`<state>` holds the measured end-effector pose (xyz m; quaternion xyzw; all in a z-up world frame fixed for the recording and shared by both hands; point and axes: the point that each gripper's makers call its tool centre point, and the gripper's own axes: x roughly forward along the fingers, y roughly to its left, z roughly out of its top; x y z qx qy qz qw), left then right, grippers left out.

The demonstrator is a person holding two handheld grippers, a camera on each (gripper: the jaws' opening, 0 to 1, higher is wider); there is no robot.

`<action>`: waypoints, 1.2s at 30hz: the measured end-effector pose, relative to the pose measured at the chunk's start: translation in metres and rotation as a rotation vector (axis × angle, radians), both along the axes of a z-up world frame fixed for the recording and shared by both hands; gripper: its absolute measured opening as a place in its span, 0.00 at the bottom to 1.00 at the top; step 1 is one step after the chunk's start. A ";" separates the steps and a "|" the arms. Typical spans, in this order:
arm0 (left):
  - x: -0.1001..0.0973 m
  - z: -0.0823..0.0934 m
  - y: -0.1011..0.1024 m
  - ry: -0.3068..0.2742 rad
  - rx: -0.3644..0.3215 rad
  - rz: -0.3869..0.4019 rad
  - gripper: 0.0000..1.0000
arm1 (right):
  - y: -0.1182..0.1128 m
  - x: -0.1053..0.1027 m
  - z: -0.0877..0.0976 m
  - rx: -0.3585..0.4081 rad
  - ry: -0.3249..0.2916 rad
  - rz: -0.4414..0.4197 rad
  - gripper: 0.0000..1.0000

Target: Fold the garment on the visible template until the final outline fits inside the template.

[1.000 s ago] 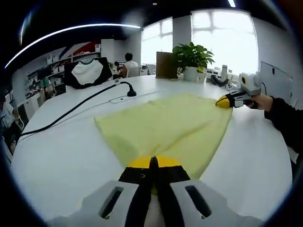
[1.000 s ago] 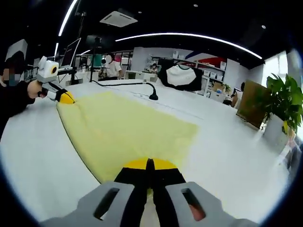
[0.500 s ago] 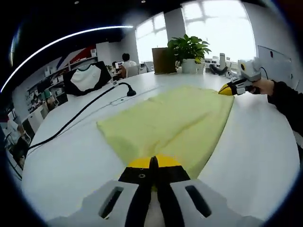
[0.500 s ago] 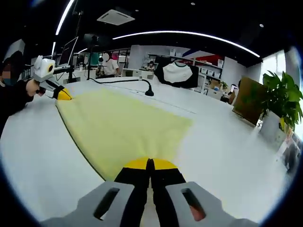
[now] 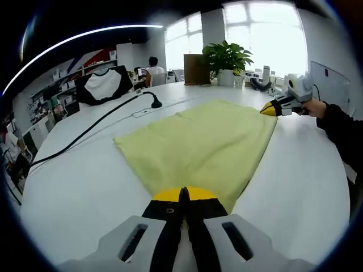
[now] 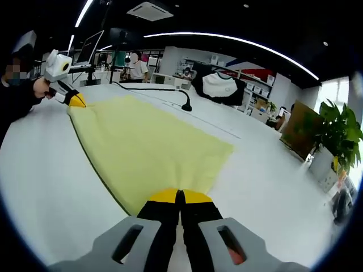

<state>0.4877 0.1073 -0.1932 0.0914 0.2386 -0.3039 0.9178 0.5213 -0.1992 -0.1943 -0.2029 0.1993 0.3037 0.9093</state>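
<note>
A pale yellow garment (image 5: 201, 144) lies spread flat on the white table (image 5: 68, 187). In the left gripper view my left gripper (image 5: 184, 193) is shut on the garment's near corner. My right gripper (image 5: 270, 109) pinches the corner at the far right, held by a hand in a dark sleeve (image 5: 340, 133). In the right gripper view the same garment (image 6: 147, 147) runs away from my right gripper (image 6: 180, 194), which is shut on its near corner. My left gripper (image 6: 75, 101) holds the far left corner. The edge between the two grippers looks stretched straight.
A black cable (image 5: 93, 129) with a plug head (image 5: 154, 104) crosses the table behind the garment. A potted plant (image 5: 227, 59) and a cardboard box (image 5: 195, 65) stand at the far edge. A black-and-white shirt (image 6: 220, 85) hangs on display beyond. People sit in the background.
Both views have tilted and shifted slightly with the hands. The garment stays flat, and both grippers keep their hold on its corners.
</note>
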 end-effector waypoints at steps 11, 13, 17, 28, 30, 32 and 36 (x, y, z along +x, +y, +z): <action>-0.030 0.002 0.001 -0.025 0.048 -0.034 0.00 | 0.002 -0.025 0.002 -0.027 0.046 0.012 0.00; -0.032 0.002 0.003 -0.023 0.038 -0.035 0.00 | 0.002 -0.028 0.001 -0.032 0.049 0.013 0.00; -0.037 0.002 0.007 -0.041 0.045 -0.044 0.00 | 0.002 -0.035 0.001 -0.027 0.063 0.009 0.00; -0.037 0.001 0.008 -0.051 0.004 -0.044 0.00 | -0.001 -0.035 -0.001 0.069 0.133 -0.050 0.00; -0.036 0.002 0.008 -0.023 -0.057 -0.024 0.01 | -0.001 -0.035 -0.001 0.069 0.134 -0.054 0.00; -0.035 0.001 0.008 -0.038 -0.056 -0.026 0.01 | -0.001 -0.034 -0.001 0.076 0.130 -0.070 0.00; -0.031 0.018 0.012 -0.071 -0.147 0.032 0.01 | -0.001 -0.029 0.031 0.215 0.055 -0.111 0.00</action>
